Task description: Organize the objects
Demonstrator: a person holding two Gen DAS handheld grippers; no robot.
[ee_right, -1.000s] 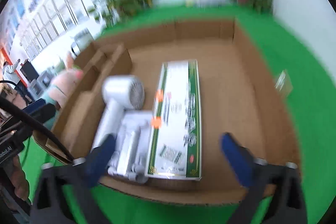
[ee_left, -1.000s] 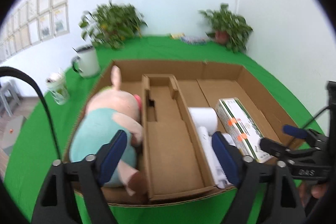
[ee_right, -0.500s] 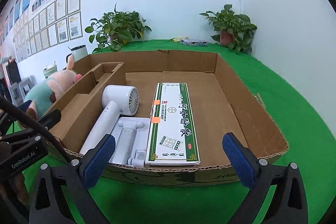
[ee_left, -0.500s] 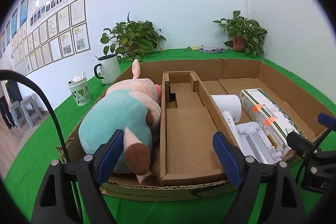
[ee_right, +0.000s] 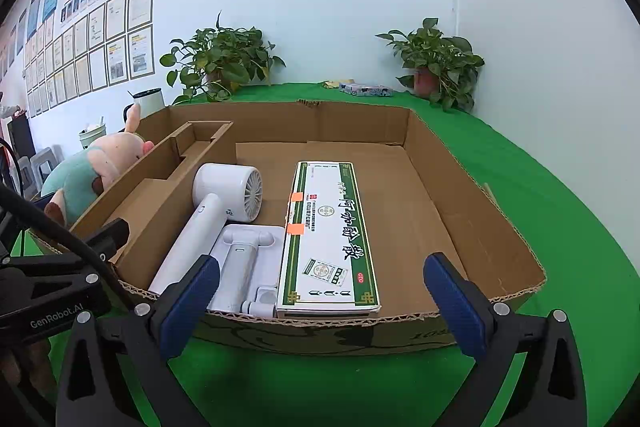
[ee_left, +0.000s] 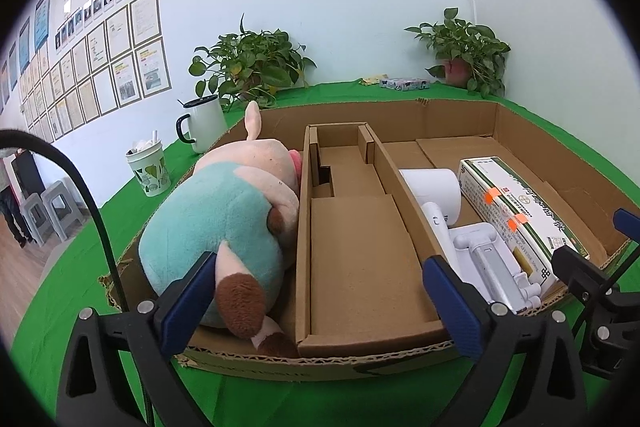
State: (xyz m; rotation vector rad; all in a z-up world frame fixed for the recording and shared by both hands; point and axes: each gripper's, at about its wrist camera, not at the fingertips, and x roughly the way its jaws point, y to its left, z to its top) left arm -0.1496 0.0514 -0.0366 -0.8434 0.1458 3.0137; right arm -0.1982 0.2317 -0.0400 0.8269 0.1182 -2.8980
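Left tool (ee_left: pixel 320 301) is held before the near wall of the cardboard box (ee_left: pixel 460 115), tilted downward, its blue pads spreading apart with nothing between them. Right tool (ee_right: pixel 320 291) is held likewise at the box's near edge, pads spread wide and empty.

Left wrist view: the plush pig (ee_left: pixel 224 223) lies in the left compartment, its brown foot against the near wall; the cardboard insert (ee_left: pixel 360 255) fills the middle channel. To the right of the insert lie the white hair dryer (ee_left: pixel 436 195), the white stand (ee_left: pixel 488 259) and the green-and-white carton (ee_left: pixel 516 219). On the green desk (ee_left: pixel 80 267) a white mug (ee_left: pixel 204 123) and a paper cup (ee_left: pixel 150 171) stand to the left of the box.

Right wrist view: the carton's printed top and the dryer's rear grille show in full, with bare box floor to the carton's right; the pig is largely hidden behind the insert.

The other tool's body is cut off at each frame edge. The carton's print is too small to read.
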